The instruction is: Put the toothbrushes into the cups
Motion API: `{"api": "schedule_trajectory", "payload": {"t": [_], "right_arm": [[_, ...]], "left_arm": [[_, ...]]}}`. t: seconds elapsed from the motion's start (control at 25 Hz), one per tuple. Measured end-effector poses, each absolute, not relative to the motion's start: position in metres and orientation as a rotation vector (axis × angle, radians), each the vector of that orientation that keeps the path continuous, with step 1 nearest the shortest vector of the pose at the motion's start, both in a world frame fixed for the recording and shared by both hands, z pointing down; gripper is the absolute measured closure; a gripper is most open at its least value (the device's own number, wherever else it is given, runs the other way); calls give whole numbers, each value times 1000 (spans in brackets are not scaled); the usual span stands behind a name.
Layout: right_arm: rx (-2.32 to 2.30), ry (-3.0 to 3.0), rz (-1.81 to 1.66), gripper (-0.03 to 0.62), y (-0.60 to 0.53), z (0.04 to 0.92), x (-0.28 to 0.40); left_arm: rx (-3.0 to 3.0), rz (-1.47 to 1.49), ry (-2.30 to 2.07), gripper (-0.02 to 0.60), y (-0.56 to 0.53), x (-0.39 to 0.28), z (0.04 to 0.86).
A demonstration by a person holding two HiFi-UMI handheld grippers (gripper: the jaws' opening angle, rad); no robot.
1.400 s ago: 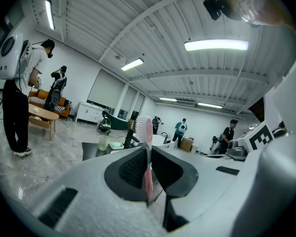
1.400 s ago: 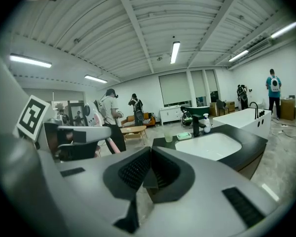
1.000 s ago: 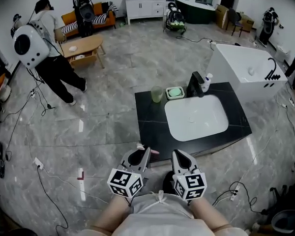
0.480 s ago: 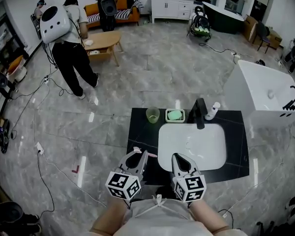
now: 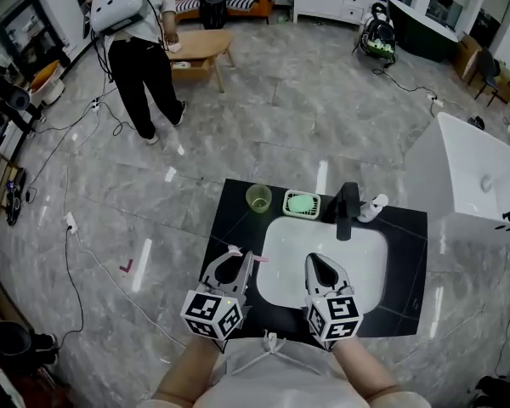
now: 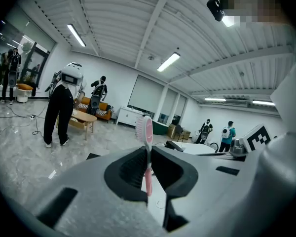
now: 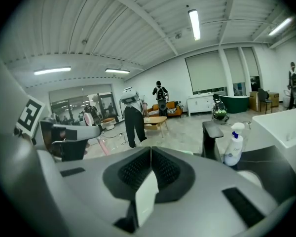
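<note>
A pink toothbrush (image 6: 147, 149) stands upright between the jaws of my left gripper (image 6: 147, 156), bristle head on top. In the head view the left gripper (image 5: 235, 268) hangs over the front left of the black counter (image 5: 229, 228), and the brush's tip (image 5: 260, 259) pokes out to the right. A translucent green cup (image 5: 257, 198) stands at the counter's back left, well beyond the gripper. My right gripper (image 5: 324, 271) is shut with nothing in it and hovers over the white sink basin (image 5: 285, 249). From the right gripper view (image 7: 151, 152) the jaws meet edge to edge.
Behind the basin stand a green soap dish (image 5: 302, 204), a black faucet (image 5: 347, 211) and a white pump bottle (image 5: 375, 207). A white bathtub (image 5: 472, 177) lies at the right. A person with a white backpack (image 5: 132, 32) stands far back by a wooden table.
Both grippers have come forward over the counter's front part. The sink now lies straight ahead. The toothbrush stays clamped in the left gripper.
</note>
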State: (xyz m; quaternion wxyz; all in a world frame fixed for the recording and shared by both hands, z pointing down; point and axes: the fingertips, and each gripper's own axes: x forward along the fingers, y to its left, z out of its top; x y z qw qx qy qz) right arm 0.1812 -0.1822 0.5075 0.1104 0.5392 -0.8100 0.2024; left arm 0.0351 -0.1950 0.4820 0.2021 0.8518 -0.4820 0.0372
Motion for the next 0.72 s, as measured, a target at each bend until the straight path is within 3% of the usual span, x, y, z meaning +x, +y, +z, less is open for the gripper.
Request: {"api": "schedule_trajectory", "payload": {"t": [0.72], "right_arm": [[1517, -2331, 719, 567, -239, 537, 149]], "left_arm": [[2377, 34, -1392, 543, -300, 21, 475]]}}
